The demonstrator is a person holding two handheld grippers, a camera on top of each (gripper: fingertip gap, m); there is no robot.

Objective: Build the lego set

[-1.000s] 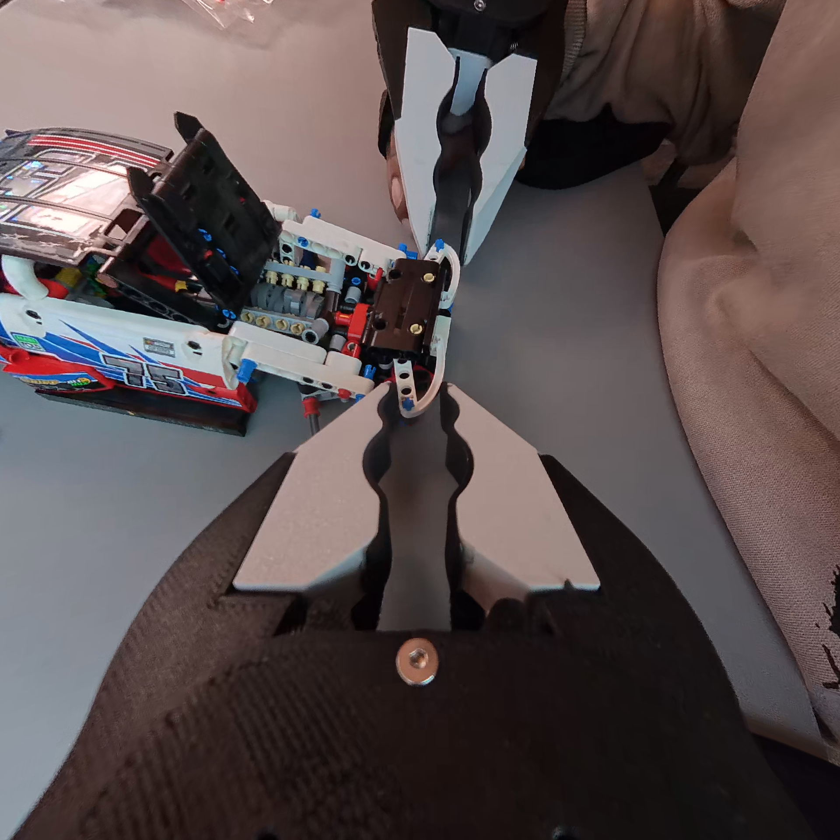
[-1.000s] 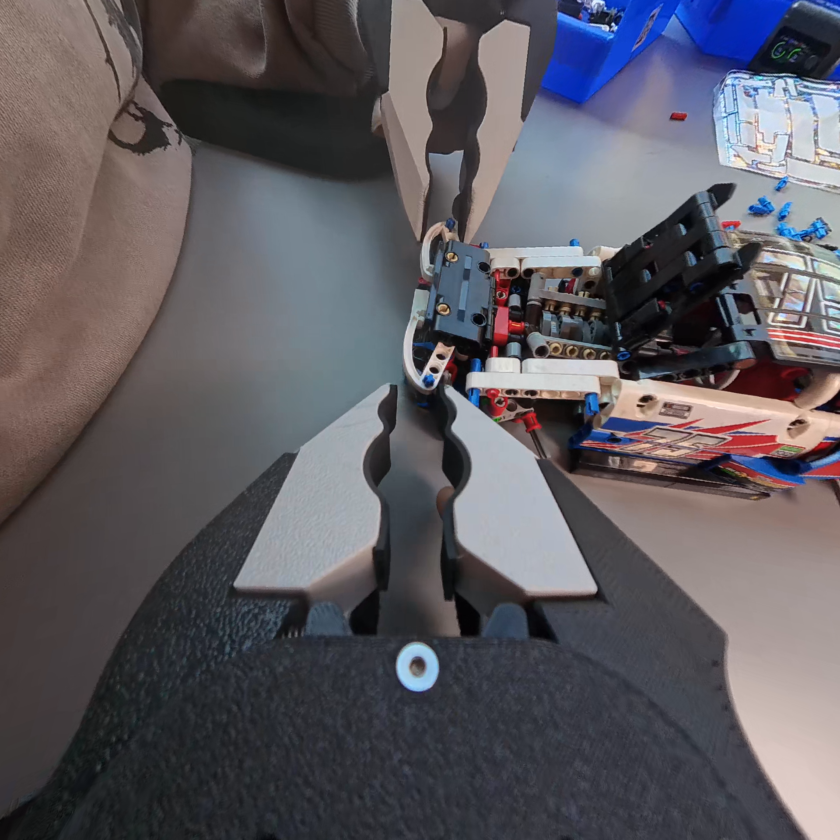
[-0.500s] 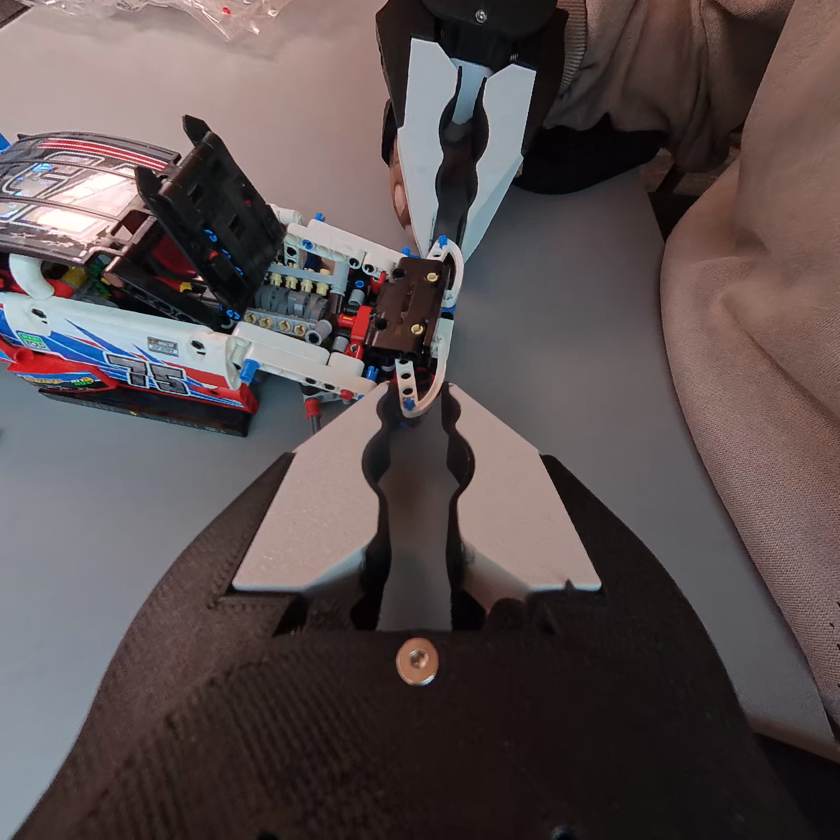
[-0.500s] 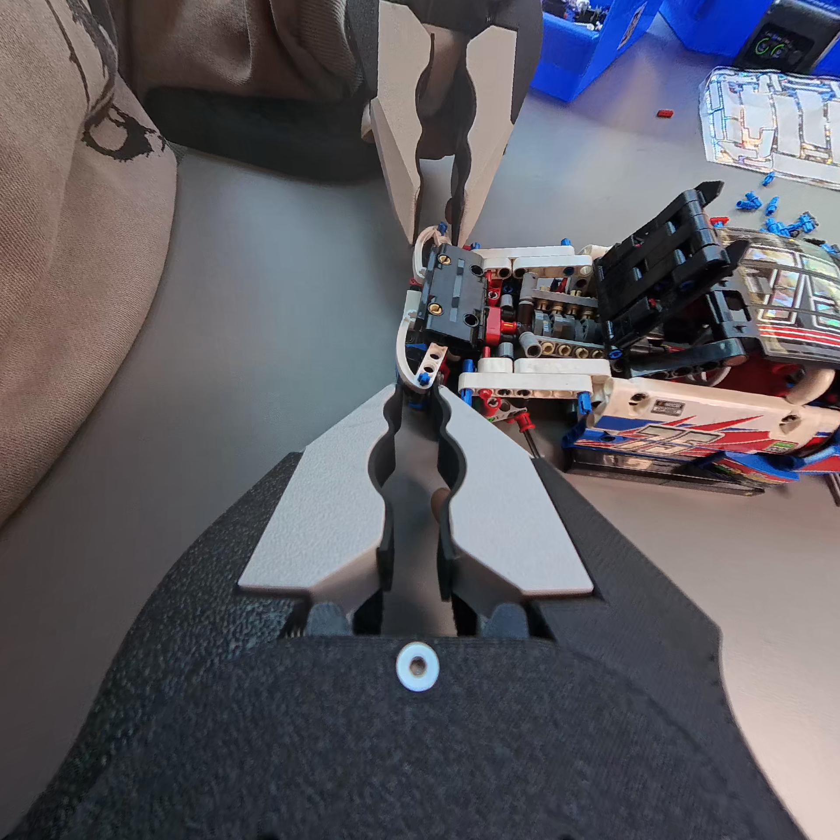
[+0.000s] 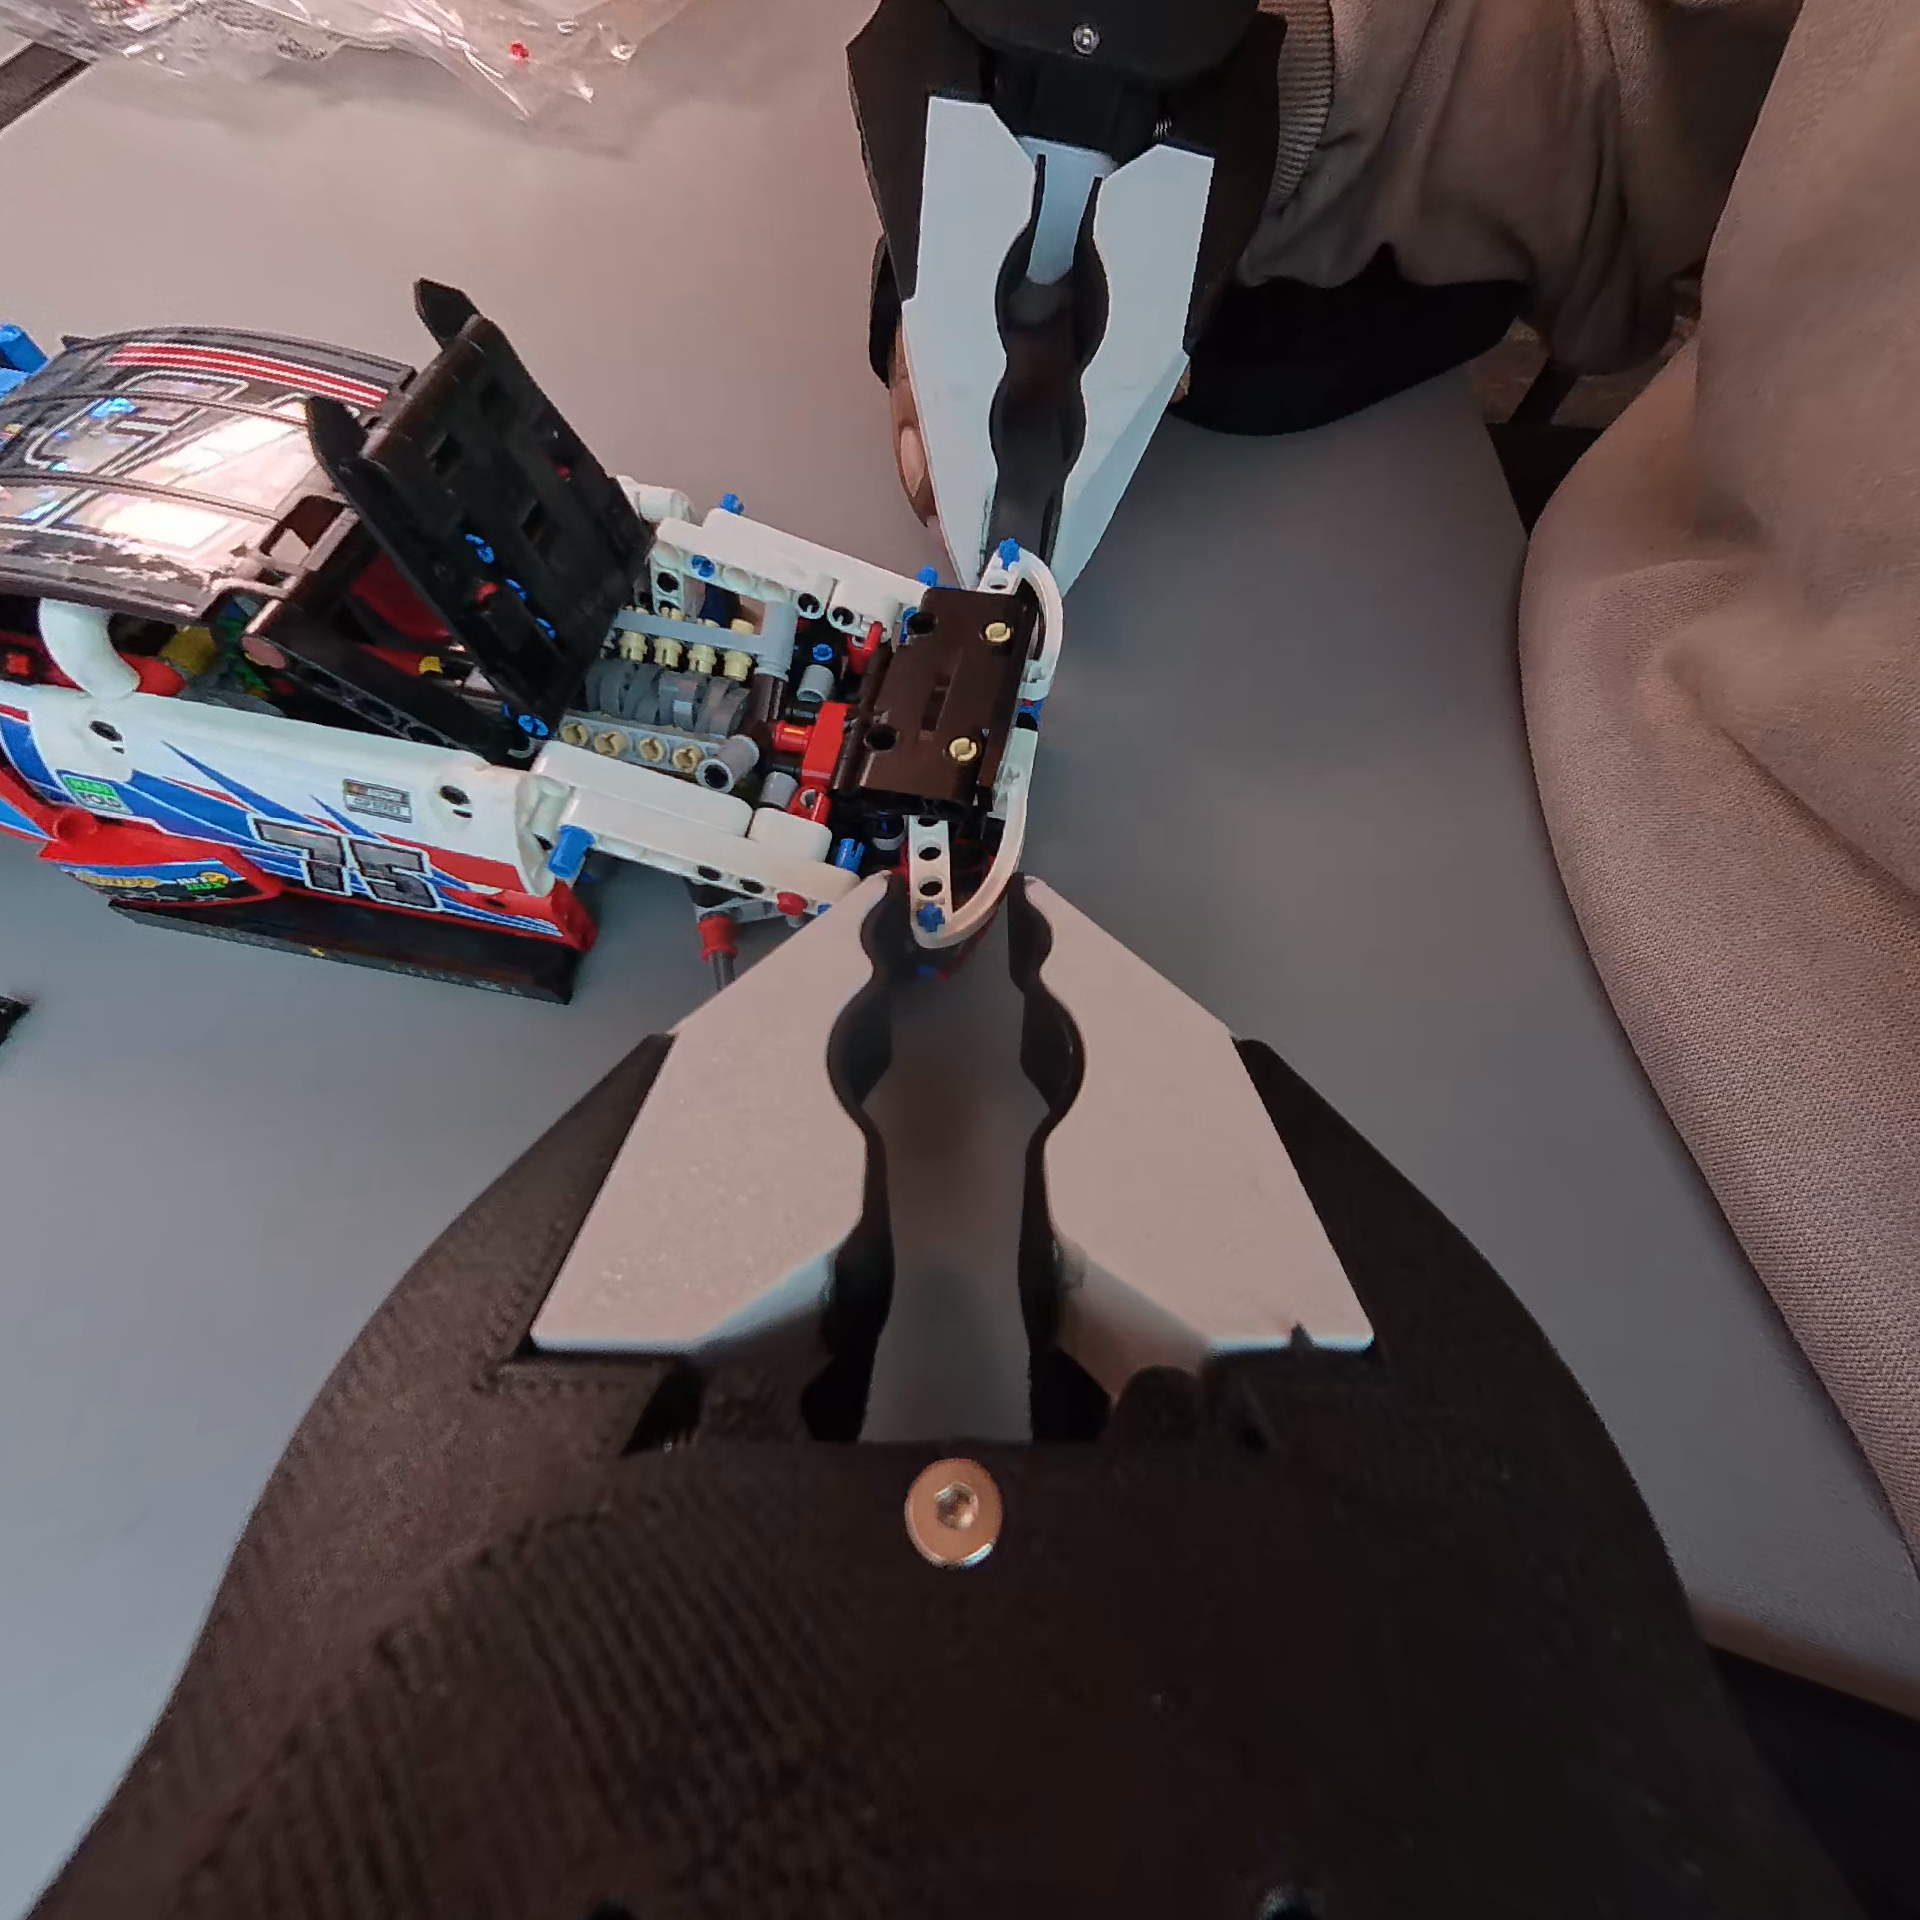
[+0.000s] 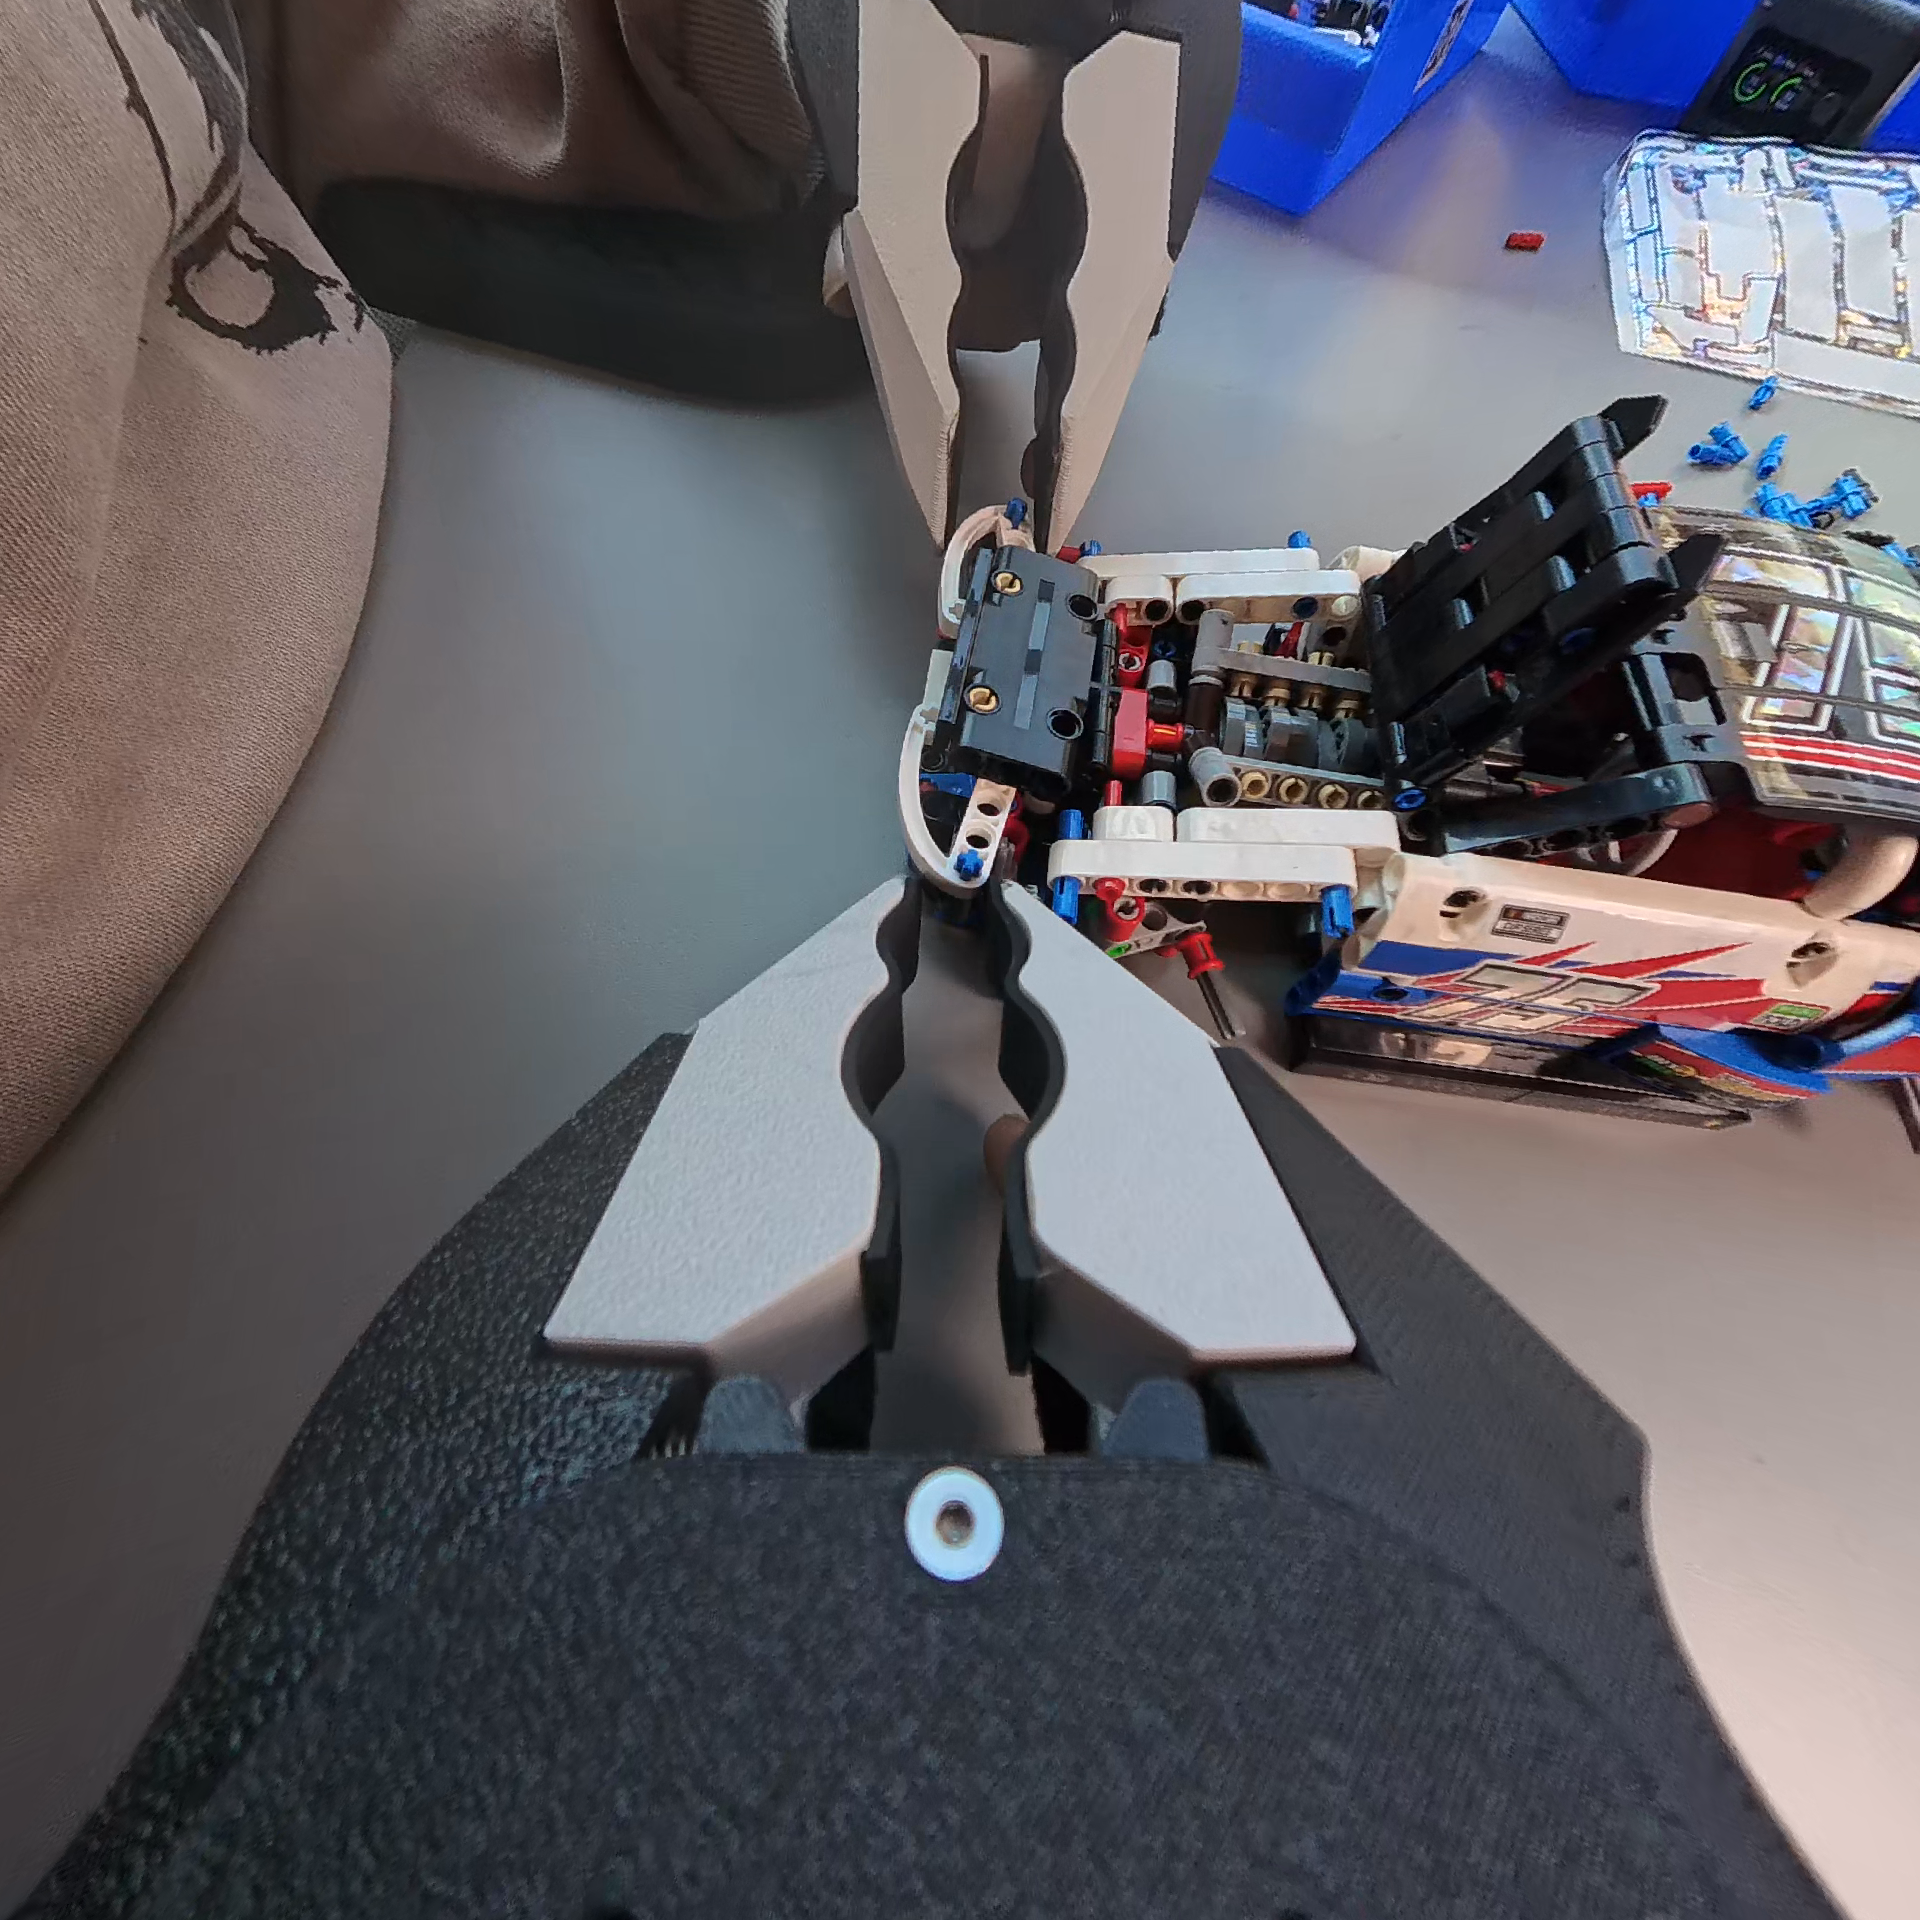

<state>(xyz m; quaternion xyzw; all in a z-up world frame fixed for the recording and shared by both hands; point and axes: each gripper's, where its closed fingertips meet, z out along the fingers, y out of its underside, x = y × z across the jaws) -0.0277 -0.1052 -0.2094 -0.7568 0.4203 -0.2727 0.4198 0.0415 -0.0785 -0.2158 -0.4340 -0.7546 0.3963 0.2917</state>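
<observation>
Both grippers have closed in a little on the front of the toy car since a second ago, and the car itself has hardly shifted on the table. Nearest in the left wrist view, the left gripper [image 5: 943,914] has its jaws parted by a narrow gap, with the tip of a white curved strip [image 5: 985,902] and its blue pin sitting between the fingertips; whether the fingers actually press on it cannot be told. In the right wrist view the right gripper [image 6: 954,902] is likewise slightly parted, its tips at the other end of the same white strip [image 6: 928,821], and a firm pinch cannot be confirmed there either.

Just beyond the tips lies the toy car [image 5: 312,790], resting on the grey table [image 5: 312,1195] with its nose toward the person. A black block [image 5: 935,707] with tan pins sits across the nose, and behind it the engine parts are exposed under a raised black hood [image 5: 478,540]. The white side panel carries red and blue stripes.

Farther off, in the right wrist view, loose blue pins [image 6: 1787,488] lie near a shiny sticker sheet [image 6: 1766,270], with a blue bin [image 6: 1340,114] beyond. A clear plastic bag [image 5: 343,42] lies at the far edge in the left wrist view. The person's beige sleeve [image 5: 1725,644] runs along the table's side.
</observation>
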